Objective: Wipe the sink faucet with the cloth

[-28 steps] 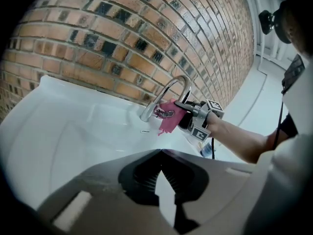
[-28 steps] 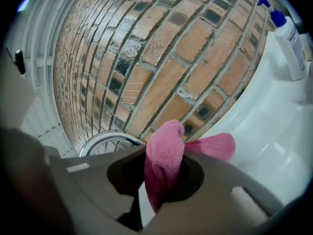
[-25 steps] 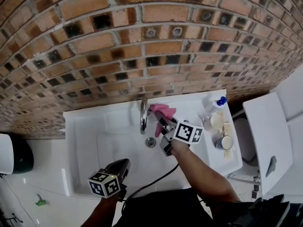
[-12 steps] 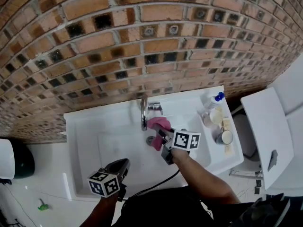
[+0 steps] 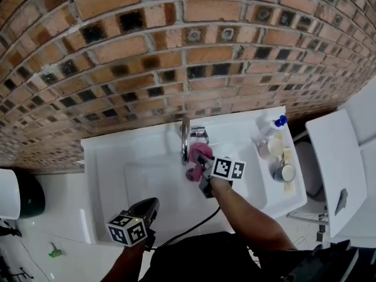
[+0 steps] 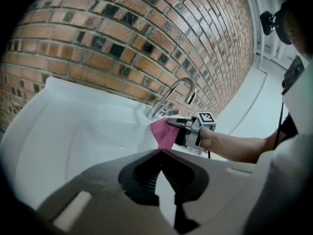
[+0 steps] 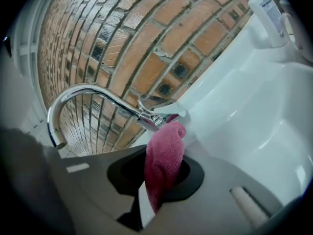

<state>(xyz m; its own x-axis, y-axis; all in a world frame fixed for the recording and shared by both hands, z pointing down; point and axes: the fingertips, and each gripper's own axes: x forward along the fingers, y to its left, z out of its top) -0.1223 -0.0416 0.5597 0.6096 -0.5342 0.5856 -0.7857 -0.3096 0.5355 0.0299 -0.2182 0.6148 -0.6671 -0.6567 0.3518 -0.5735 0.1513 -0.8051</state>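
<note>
A chrome faucet (image 5: 185, 138) curves over the white sink (image 5: 106, 157) below the brick wall. My right gripper (image 5: 201, 162) is shut on a pink cloth (image 5: 198, 154), which sits right beside the spout, just in front of the handle. In the right gripper view the cloth (image 7: 168, 136) bulges out of the jaws of that gripper (image 7: 159, 153), with its end against the faucet (image 7: 93, 94) body. My left gripper (image 5: 147, 207) hangs over the sink's front edge, shut and empty. From the left gripper (image 6: 160, 153) view, the cloth (image 6: 164, 131) hangs below the faucet (image 6: 173, 94).
A bottle with a blue cap (image 5: 271, 129) and small round containers (image 5: 286, 172) stand on the sink's right ledge. A white fixture (image 5: 335, 163) is to the right. The brick wall (image 5: 176, 51) rises directly behind the faucet. A black cable trails from the right gripper.
My right gripper has drawn the pink cloth from behind the faucet handle forward and down alongside the spout. The left gripper has stayed put.
</note>
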